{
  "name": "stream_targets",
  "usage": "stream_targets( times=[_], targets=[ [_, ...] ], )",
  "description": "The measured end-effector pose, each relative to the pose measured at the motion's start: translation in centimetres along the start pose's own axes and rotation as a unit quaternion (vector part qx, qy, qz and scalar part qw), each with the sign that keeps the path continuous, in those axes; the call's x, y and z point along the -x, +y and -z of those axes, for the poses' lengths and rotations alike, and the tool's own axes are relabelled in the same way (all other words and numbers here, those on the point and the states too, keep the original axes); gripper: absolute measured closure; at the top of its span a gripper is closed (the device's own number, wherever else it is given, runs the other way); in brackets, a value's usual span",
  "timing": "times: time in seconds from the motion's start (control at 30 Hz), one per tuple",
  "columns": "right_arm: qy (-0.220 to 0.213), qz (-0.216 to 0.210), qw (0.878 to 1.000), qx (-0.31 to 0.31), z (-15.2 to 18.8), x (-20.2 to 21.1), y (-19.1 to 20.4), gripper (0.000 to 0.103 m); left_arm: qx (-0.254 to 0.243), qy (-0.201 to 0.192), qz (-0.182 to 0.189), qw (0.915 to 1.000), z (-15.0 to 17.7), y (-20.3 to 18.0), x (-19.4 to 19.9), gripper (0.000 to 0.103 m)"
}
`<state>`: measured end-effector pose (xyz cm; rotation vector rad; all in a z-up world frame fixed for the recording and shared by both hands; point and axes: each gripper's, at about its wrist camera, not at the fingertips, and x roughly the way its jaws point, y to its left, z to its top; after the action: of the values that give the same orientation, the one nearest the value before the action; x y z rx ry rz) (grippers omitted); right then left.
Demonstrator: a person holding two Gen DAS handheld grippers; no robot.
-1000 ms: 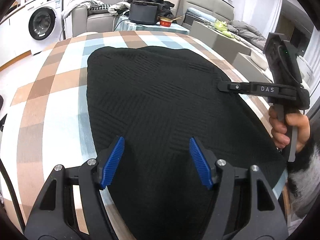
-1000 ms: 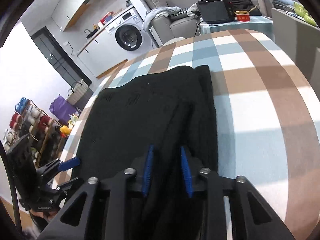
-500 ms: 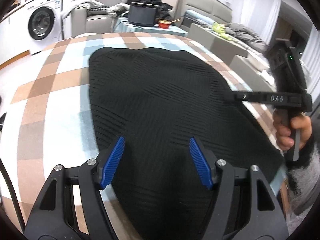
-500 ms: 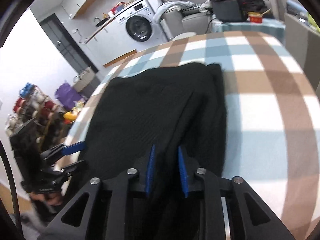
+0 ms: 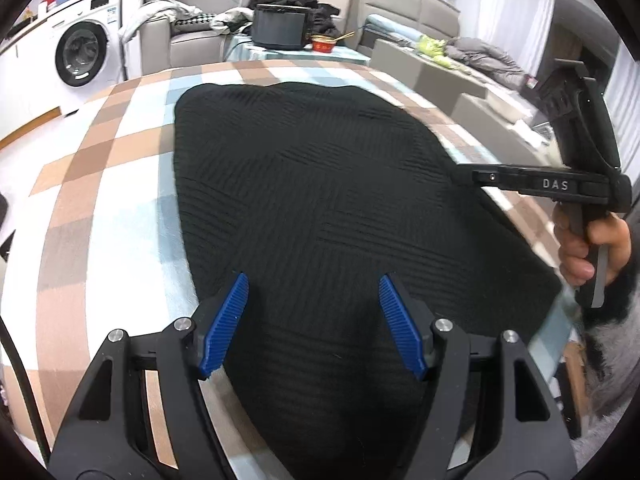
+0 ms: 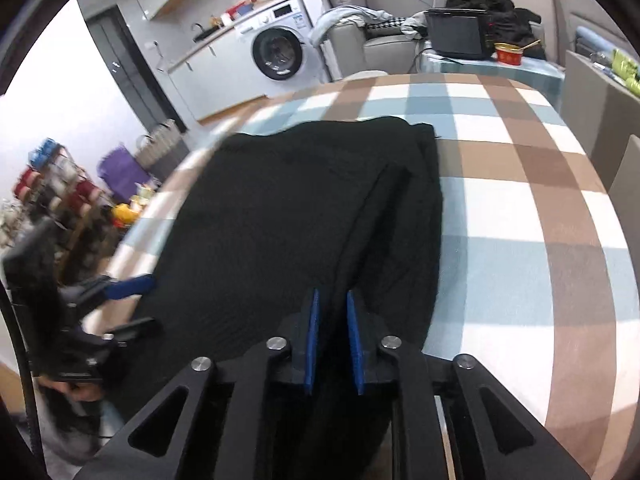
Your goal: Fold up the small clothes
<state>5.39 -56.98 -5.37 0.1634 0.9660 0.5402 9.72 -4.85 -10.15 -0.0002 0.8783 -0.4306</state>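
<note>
Black knit garment (image 6: 304,216) between closing right claw (image 6: 332,344), seemingly pinched

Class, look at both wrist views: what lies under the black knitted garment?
The black knitted garment lies on a checked tablecloth in brown, white and pale blue, which shows all round it. Whatever is directly beneath the fabric is covered and cannot be seen.
</note>
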Motion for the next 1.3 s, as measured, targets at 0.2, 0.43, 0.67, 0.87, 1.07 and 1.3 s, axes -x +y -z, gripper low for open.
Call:
stream_targets(
  times=[0.2,0.43,0.67,0.87,1.07,1.3],
  targets=[
    [0.030,-0.035,0.999,-0.010,2.8,0.4,1.5,0.066,-0.025,0.013,0.020,0.9994,2.0,-1.8,0.2,0.036],
    [-0.012,0.005,0.999,0.047,4.0,2.5,4.1,0.092,-0.029,0.008,0.013,0.9995,2.4,-2.2,0.2,0.035],
    [0.013,-0.023,1.000,-0.006,5.5,3.2,2.0,0.065,-0.027,0.006,0.035,0.9990,3.0,-2.8,1.7,0.035],
    [0.007,-0.017,1.000,0.018,7.0,2.9,3.5,0.089,-0.049,0.014,0.046,0.9976,4.6,-4.2,1.6,0.034],
    [-0.019,-0.004,0.999,0.039,7.4,4.0,4.3,0.093,-0.041,0.011,0.052,0.9977,5.2,-4.2,2.2,0.034],
    [-0.025,-0.001,1.000,0.001,7.5,4.8,2.4,0.073,-0.059,0.008,0.032,0.9978,5.6,-4.4,3.1,0.034]
  ],
)
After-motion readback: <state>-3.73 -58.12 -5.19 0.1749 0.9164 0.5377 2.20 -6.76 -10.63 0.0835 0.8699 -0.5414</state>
